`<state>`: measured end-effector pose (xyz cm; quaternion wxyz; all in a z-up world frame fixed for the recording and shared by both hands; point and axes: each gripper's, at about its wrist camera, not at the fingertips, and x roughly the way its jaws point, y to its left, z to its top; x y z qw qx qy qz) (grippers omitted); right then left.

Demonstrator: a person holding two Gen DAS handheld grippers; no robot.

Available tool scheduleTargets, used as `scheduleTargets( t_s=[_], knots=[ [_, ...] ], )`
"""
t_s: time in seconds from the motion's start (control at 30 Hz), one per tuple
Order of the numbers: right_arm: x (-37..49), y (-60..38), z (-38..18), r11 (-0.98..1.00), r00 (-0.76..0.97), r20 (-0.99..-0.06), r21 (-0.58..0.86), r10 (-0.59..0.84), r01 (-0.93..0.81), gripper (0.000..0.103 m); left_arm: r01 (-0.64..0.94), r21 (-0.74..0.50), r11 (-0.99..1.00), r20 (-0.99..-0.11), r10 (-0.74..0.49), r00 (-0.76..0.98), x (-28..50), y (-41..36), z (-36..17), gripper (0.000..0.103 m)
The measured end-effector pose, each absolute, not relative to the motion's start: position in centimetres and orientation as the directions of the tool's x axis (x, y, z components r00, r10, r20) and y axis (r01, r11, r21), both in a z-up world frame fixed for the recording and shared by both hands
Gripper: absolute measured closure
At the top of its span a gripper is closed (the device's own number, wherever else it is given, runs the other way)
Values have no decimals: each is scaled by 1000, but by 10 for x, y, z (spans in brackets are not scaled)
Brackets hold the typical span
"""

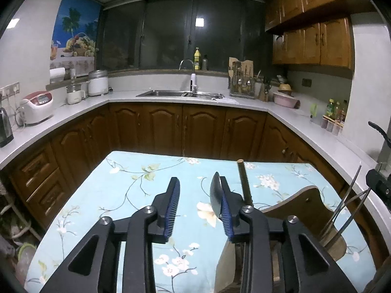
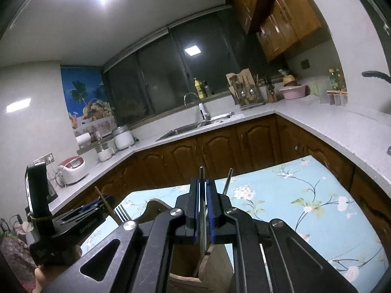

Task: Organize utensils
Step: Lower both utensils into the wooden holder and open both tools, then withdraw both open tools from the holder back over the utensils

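A: Item 1, metal utensil (image 2: 202, 210): thin handle upright, lower end in the wooden holder (image 2: 215, 261) on the bench (image 2: 317, 210). Clamped between the pads of the right gripper (image 2: 202, 213).

B: Step?

A: Judged as seating it; next comes letting go, then lifting clear.

B: Item 2?

A: Left gripper (image 1: 198, 205): jaws parted, nothing pressed; a dark spoon (image 1: 216, 195) rests against its right pad, over the holder.

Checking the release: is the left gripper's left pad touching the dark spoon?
Apart. Left wrist view shows tablecloth between that pad and the spoon by the other pad.
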<state>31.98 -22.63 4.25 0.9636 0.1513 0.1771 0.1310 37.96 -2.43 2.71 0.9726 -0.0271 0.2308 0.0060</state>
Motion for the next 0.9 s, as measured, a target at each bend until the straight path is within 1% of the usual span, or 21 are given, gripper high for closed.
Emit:
scheduleTargets(
  t_s=[0.07, 0.1, 0.13, 0.27, 0.33, 0.6, 0.9],
  knots=[
    [320, -227, 43, 918, 902, -304, 342, 308, -199, 84, -25, -52, 998, -447, -1, 895, 378, -24, 27, 64],
    [319, -227, 44, 918, 902, -303, 343, 308, -198, 77, -22, -54, 998, -448, -4, 894, 377, -25, 25, 60],
    [318, -227, 44, 917, 902, -300, 345, 311, -201, 72, -20, -56, 998, -449, -7, 894, 377, -25, 26, 58],
    [317, -226, 46, 916, 903, -293, 346, 313, -204, 70, -15, -52, 999, -450, -10, 893, 376, -25, 24, 58],
    [317, -226, 46, 915, 903, -293, 348, 314, -205, 65, -11, -56, 998, -454, -16, 891, 376, -24, 23, 57],
    [317, -227, 49, 911, 900, -294, 355, 321, -209, 60, 3, -57, 998, -463, -29, 886, 373, -20, 25, 44],
    [315, -227, 50, 911, 900, -296, 356, 321, -208, 59, 7, -90, 996, -489, -50, 871, 371, -14, 29, 42]
  ],
)
